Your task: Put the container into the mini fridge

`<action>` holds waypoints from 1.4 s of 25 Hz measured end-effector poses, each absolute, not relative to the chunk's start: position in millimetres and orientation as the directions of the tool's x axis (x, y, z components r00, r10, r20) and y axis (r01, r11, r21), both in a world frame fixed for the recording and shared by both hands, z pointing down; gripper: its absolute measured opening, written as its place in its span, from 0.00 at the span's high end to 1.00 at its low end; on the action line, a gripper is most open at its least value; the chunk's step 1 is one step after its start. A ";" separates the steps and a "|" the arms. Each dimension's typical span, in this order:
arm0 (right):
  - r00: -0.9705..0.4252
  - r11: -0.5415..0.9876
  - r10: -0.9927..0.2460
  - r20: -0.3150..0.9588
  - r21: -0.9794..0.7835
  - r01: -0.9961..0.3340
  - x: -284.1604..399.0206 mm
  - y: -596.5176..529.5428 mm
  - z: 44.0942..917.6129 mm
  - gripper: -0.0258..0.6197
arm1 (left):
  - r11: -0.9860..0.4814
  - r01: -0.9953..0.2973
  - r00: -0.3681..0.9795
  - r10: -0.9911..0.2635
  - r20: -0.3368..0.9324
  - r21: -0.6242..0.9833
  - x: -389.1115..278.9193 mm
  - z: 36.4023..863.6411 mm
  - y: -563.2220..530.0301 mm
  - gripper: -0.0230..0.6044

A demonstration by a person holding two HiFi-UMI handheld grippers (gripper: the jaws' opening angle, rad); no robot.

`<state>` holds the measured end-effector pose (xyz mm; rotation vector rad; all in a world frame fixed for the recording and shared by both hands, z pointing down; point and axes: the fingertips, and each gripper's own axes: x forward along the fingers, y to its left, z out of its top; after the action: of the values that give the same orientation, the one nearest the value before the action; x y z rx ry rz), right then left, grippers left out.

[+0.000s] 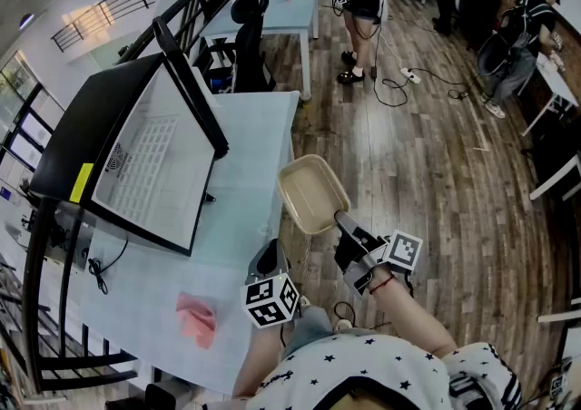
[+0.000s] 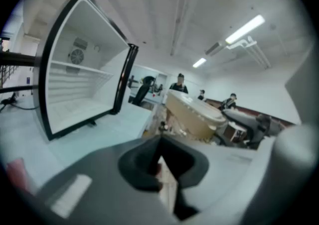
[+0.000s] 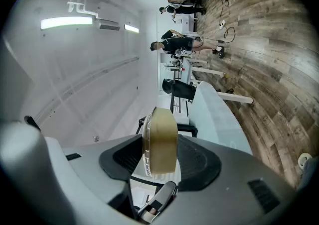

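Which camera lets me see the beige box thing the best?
The head view: the beige plastic container shows whole from above, held over the wooden floor in the right gripper. The left gripper view shows its side; the right gripper view shows only its edge between the jaws.

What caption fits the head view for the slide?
Right gripper holds the beige container at its edge, short of the open mini fridge on the table.
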<state>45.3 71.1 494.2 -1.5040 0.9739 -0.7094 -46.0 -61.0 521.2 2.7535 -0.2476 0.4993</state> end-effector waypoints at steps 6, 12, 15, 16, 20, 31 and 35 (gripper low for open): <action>0.481 0.021 -0.868 -0.123 -0.977 -0.211 7.6 105.3 499.3 0.62 | -0.929 -0.210 0.930 -0.094 0.356 0.304 -83.7 531.9 -21.0 0.95; 0.469 0.052 -0.871 -0.151 -0.975 -0.216 -17.7 123.6 497.2 0.62 | -0.929 -0.208 0.928 -0.089 0.361 0.306 -109.8 533.8 1.1 0.95; 0.463 0.050 -0.874 -0.146 -0.976 -0.213 -22.8 129.1 495.9 0.62 | -0.930 -0.215 0.931 -0.102 0.351 0.300 -114.5 526.9 4.5 0.95; 0.462 0.050 -0.875 -0.146 -0.976 -0.213 -24.0 129.9 495.8 0.62 | -0.930 -0.217 0.931 -0.106 0.348 0.297 -116.0 525.0 5.3 0.95; 0.451 0.053 -0.881 -0.143 -0.977 -0.206 -31.5 130.3 496.4 0.62 | -0.931 -0.223 0.931 -0.115 0.347 0.290 -124.2 523.5 9.6 0.95; 0.401 0.070 -0.903 -0.155 -0.974 -0.217 -45.8 135.4 490.4 0.62 | -0.929 -0.234 0.931 -0.130 0.340 0.287 -137.6 519.2 21.1 0.95; 0.391 0.078 -0.906 -0.162 -0.972 -0.221 -48.5 136.6 488.8 0.62 | -0.927 -0.244 0.929 -0.139 0.343 0.284 -143.6 519.8 24.5 0.95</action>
<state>-48.5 136.6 488.8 -1.4286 1.0865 -0.7059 -143.6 24.5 519.8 2.7627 -0.2821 0.4574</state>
